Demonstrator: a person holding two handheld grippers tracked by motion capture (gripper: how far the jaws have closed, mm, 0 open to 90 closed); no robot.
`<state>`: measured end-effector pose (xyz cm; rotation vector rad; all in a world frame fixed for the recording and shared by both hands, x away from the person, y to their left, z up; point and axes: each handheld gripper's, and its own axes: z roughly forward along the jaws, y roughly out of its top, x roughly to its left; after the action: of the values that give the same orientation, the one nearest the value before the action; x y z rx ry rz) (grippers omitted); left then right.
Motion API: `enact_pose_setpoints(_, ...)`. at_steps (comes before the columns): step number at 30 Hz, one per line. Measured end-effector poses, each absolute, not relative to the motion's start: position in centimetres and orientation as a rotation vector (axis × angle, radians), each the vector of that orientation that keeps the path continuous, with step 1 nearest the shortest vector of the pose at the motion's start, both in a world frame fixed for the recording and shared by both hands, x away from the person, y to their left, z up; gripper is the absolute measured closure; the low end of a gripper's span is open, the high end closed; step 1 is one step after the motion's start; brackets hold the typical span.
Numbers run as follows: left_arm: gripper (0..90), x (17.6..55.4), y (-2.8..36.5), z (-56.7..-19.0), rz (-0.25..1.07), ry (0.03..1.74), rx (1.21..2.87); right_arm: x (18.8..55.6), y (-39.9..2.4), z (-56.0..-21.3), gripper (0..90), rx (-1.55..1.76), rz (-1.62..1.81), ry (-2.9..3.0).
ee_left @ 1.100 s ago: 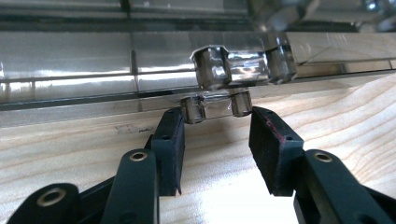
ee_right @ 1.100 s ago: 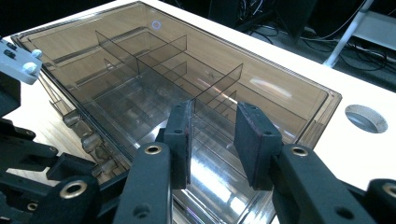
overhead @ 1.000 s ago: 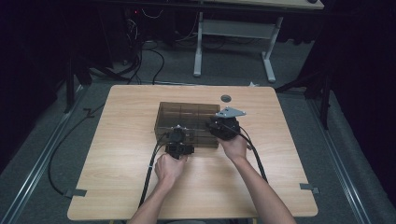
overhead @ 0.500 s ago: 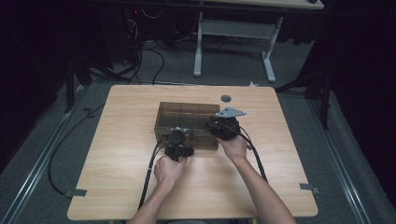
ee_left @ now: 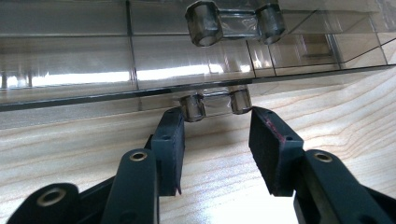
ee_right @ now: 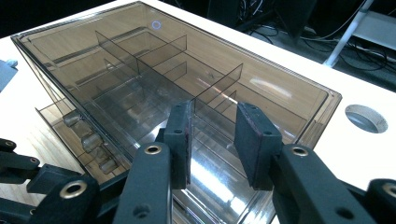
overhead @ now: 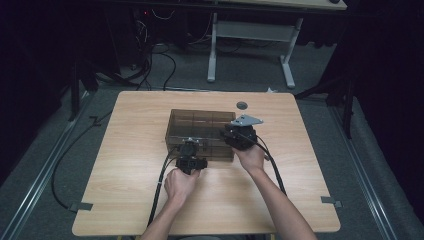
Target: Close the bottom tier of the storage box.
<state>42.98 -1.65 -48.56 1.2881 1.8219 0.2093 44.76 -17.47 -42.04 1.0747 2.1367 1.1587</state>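
Little has moved: the left claw point(ee_left: 215, 140), spread, still straddles the latch point(ee_left: 215, 103) at twelve o'clock, while the spread right claw point(ee_right: 212, 140) hovers over the box point(overhead: 200, 131).

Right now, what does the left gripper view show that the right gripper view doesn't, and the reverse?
Left gripper view: the left gripper open, its jaws on either side of the lower clear drawer handle at the front of the smoky transparent plastic organiser box.

Right gripper view: the right gripper open over the box's top, the inner dividers seen through it, and the round hole in the table.

Both: the box and the light wooden table.
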Motion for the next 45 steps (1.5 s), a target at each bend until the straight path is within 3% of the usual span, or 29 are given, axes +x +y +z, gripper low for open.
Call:
enact_pose_setpoints(5, 55.5, 42.9, -1.6, -48.5, 0.206, 1.824, 1.293, 44.8, -17.5, -42.0, 67.3, 1.074, 1.16, 2.137)
enact_pose_setpoints(17, 41.9, 42.6, -1.0, -48.6, 0.211, 1.81, 1.287, 44.9, -17.4, -42.0, 67.3, 1.08, 1.159, 2.138)
enact_pose_setpoints(33, 38.5, 41.5, 1.4, -47.7, 0.234, 1.76, 1.297, 44.9, -17.4, -42.0, 67.3, 1.083, 1.159, 2.141)
enact_pose_setpoints(45, 30.7, 40.8, 4.1, -47.3, 0.281, 1.714, 1.262, 44.9, -17.4, -42.0, 67.2, 1.081, 1.161, 2.141)
